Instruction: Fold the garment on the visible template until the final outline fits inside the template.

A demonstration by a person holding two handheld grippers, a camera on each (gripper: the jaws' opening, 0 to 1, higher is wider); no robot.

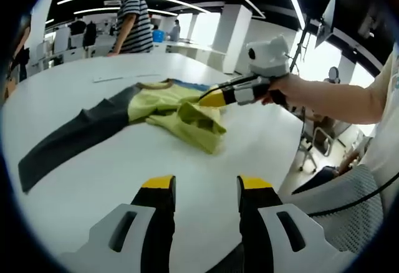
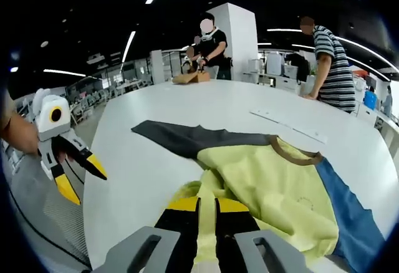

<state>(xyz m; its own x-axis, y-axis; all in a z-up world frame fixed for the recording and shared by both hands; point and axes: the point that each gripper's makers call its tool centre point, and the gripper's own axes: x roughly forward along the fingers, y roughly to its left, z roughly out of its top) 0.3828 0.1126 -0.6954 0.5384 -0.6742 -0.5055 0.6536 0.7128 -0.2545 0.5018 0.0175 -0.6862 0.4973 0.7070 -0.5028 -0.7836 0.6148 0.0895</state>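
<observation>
The long-sleeved shirt [image 2: 262, 173] lies rumpled on the white worktop [image 1: 187, 167]; soft, light, limp; right tongs [image 2: 207, 205] pinch its yellow hem; left tongs [image 1: 206, 186] gape, unladen; grip edges.

No text, label, brand, number or sign can be read. The garment [image 2: 274, 179] bears a faint small mark on its yellow chest, too small and blurred to make out. The table [image 1: 124, 173] shows no writing.
</observation>
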